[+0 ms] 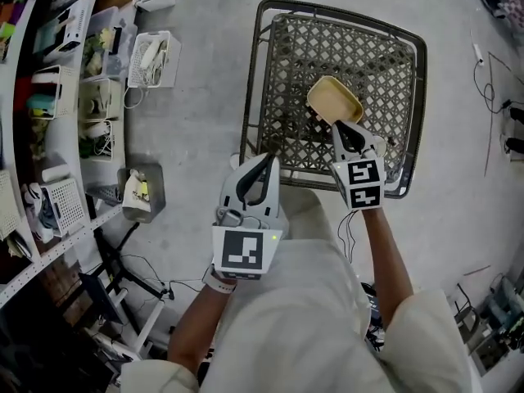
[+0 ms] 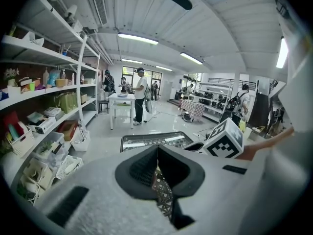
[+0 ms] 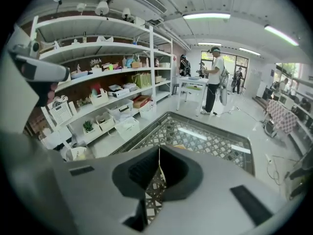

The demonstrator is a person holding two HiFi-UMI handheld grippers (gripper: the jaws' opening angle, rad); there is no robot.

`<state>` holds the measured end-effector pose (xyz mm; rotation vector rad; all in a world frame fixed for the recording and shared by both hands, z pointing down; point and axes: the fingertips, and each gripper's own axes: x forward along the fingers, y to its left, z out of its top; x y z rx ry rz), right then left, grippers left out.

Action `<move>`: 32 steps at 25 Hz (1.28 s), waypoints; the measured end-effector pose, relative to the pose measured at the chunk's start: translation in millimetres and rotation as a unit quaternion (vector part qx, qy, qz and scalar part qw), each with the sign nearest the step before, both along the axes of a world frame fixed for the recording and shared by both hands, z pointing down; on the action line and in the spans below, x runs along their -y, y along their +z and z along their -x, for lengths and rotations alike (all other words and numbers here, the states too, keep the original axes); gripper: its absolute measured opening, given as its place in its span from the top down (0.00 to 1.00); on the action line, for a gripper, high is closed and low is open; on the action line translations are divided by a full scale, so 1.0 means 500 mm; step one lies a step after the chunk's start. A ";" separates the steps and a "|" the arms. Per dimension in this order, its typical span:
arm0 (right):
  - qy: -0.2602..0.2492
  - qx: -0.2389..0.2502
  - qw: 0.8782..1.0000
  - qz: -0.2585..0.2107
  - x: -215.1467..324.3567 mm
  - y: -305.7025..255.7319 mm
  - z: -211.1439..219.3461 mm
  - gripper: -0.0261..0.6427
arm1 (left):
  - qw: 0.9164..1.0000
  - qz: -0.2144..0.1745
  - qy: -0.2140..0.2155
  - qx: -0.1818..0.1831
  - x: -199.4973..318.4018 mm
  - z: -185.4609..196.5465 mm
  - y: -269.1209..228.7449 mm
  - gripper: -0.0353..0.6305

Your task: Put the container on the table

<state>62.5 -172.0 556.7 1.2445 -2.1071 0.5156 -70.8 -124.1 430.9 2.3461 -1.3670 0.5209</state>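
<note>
grey concrete floor (image 1: 205, 97) spreads under a square table (image 1: 327, 47) with a dark metal frame and an open woven lattice top. white wire shelves (image 1: 74, 72) with small baskets line the left side. the right hand-held gripper (image 1: 344, 128) pinches the thin rim of a shallow, rounded, cream-yellow container (image 1: 334, 99), which sits tilted over the lattice near the table's middle; i cannot tell if it touches. the left hand-held gripper (image 1: 267, 159) hangs by the table's near left corner, its dark ribbed pads pressed together on nothing.
</note>
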 end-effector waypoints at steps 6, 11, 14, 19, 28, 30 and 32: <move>0.006 0.020 0.998 -0.066 -0.007 -0.148 -0.006 0.93 | 1.000 -0.031 -0.003 -0.006 0.002 0.006 -0.063 0.91; 0.007 0.036 0.992 -0.118 -0.025 -0.273 -0.024 0.93 | 0.998 -0.064 -0.016 -0.015 0.000 0.006 -0.125 0.91; 0.005 0.044 0.988 -0.147 -0.041 -0.338 -0.033 0.93 | 0.996 -0.079 -0.027 -0.020 -0.008 0.009 -0.152 0.91; 0.002 0.062 0.980 -0.188 -0.069 -0.434 -0.046 0.94 | 0.994 -0.093 -0.045 -0.035 -0.028 0.014 -0.184 0.91; 0.006 0.082 0.965 -0.249 -0.137 -0.562 -0.057 0.94 | 0.989 -0.130 -0.054 -0.040 -0.060 0.030 -0.247 0.91; 0.004 0.084 0.961 -0.264 -0.155 -0.576 -0.053 0.94 | 0.988 -0.136 -0.053 -0.042 -0.063 0.036 -0.254 0.91; -0.010 0.089 0.955 -0.283 -0.172 -0.585 -0.043 0.94 | 0.987 -0.142 -0.057 -0.045 -0.067 0.044 -0.264 0.91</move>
